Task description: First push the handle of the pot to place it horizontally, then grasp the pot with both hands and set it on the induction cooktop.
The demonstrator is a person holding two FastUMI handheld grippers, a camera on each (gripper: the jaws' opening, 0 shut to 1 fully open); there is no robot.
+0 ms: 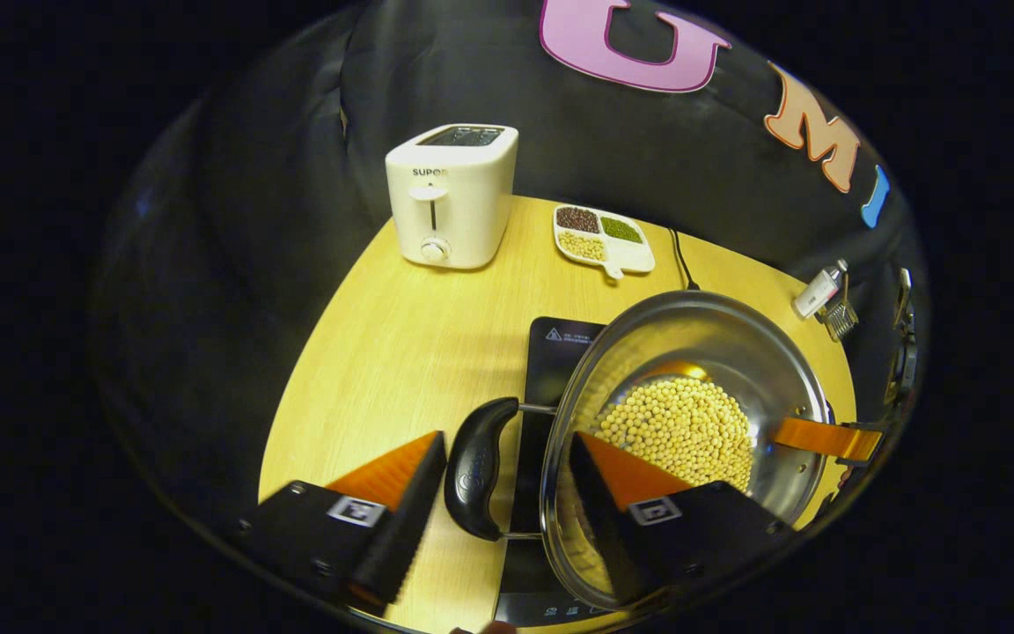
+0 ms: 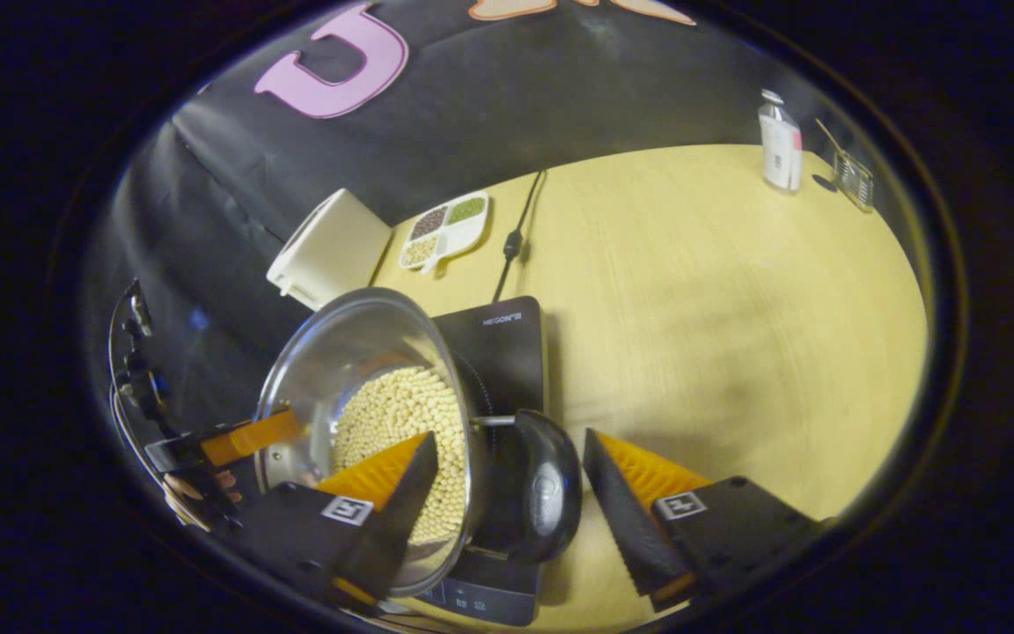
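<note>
Left gripper [image 1: 507,480]: fingers spread wide, one outside the black curved side handle [image 1: 478,467], the other inside the pot's rim; neither presses on anything.
Right gripper [image 2: 511,480]: fingers likewise released, straddling the opposite black side handle [image 2: 547,493], one finger over the beans, the other over bare counter.
Pot: round, shiny stainless-steel pot [image 1: 749,352] holding pale yellow soybeans [image 1: 683,427], sitting over the cooktop; the left gripper view also shows the other gripper's finger at the far rim.
Cooktop: flat black glass induction cooktop [image 1: 560,348] under the pot, with a warning triangle and small unreadable print; the right gripper view shows white lettering on its far edge, too small to read surely.
Counter: light wooden counter [image 2: 718,291].
Cable: black power cord [image 2: 511,238] running back from the cooktop.
Dish: white divided dish [image 1: 604,238] with brown, green and yellow beans.
Toaster: white two-slot toaster [image 1: 452,194], marked "SUPOR", with lever and dial facing front.
Far edge: small white bottle [image 2: 780,145] beside a little wire strainer [image 2: 855,176].
</note>
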